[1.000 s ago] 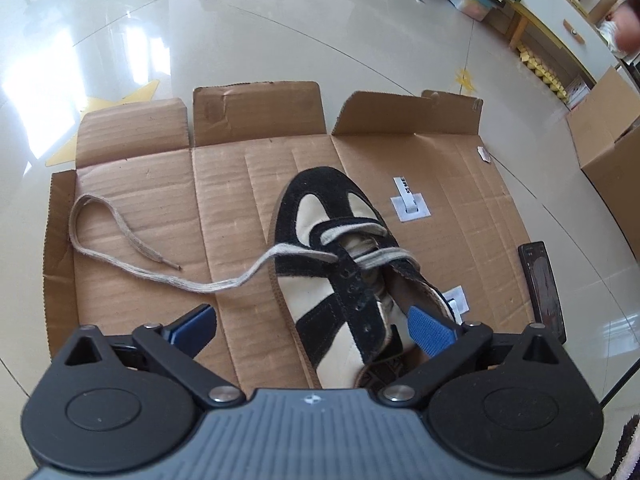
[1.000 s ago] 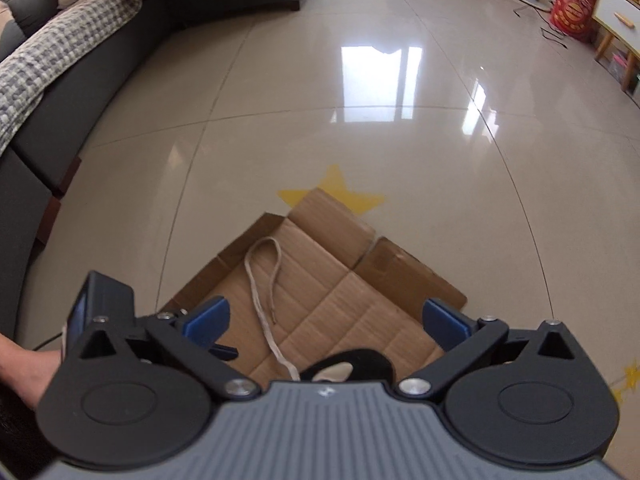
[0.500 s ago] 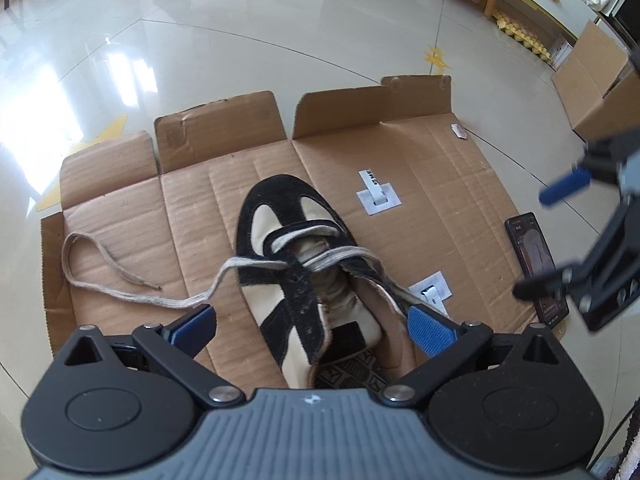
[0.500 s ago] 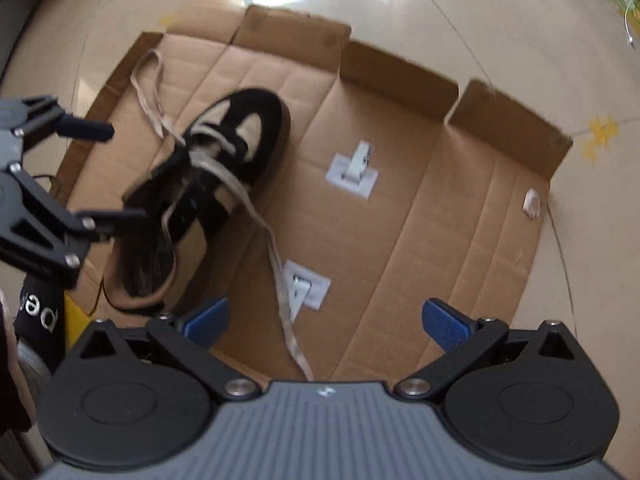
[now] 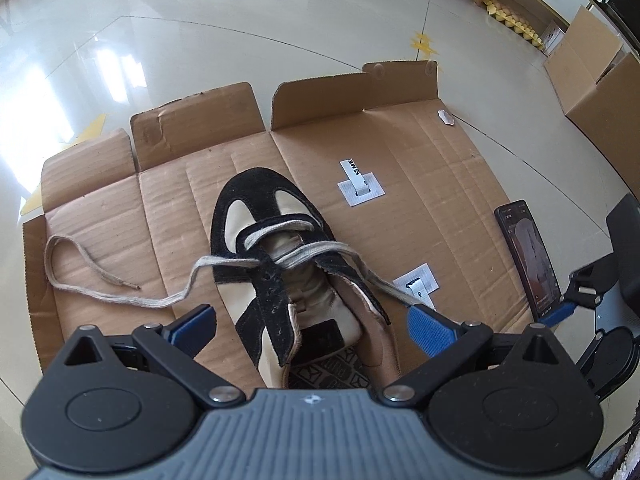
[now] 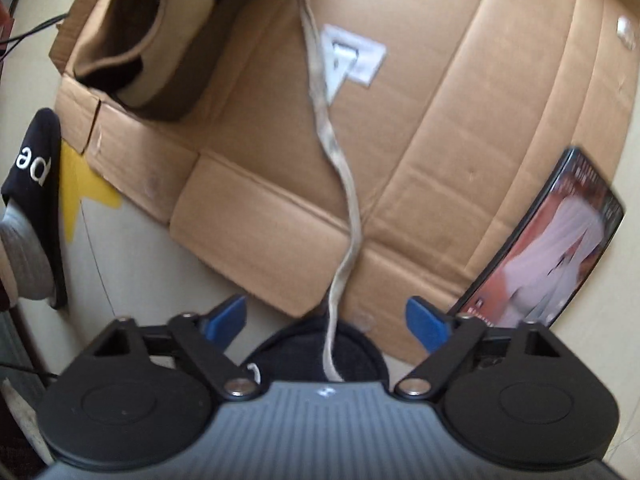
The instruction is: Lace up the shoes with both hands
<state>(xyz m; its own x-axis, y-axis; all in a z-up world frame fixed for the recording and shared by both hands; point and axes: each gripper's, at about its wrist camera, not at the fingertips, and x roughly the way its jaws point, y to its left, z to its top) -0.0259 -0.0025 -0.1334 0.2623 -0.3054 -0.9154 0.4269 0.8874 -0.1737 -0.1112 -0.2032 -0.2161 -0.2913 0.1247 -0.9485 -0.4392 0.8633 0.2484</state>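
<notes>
Right gripper [image 6: 326, 320], blue pads apart and closing, straddles the beige flat lace's right-hand end [image 6: 344, 216] at lower centre of its view, pads not yet touching it. Left gripper [image 5: 312, 326] hangs wide and empty over the black-and-cream suede shoe [image 5: 288, 272], centre frame on the flattened brown cardboard sheet [image 5: 440, 184]. Step in hand: securing the loose end; next, probably, pinch it near the tip and steer it toward an empty eyelet
</notes>
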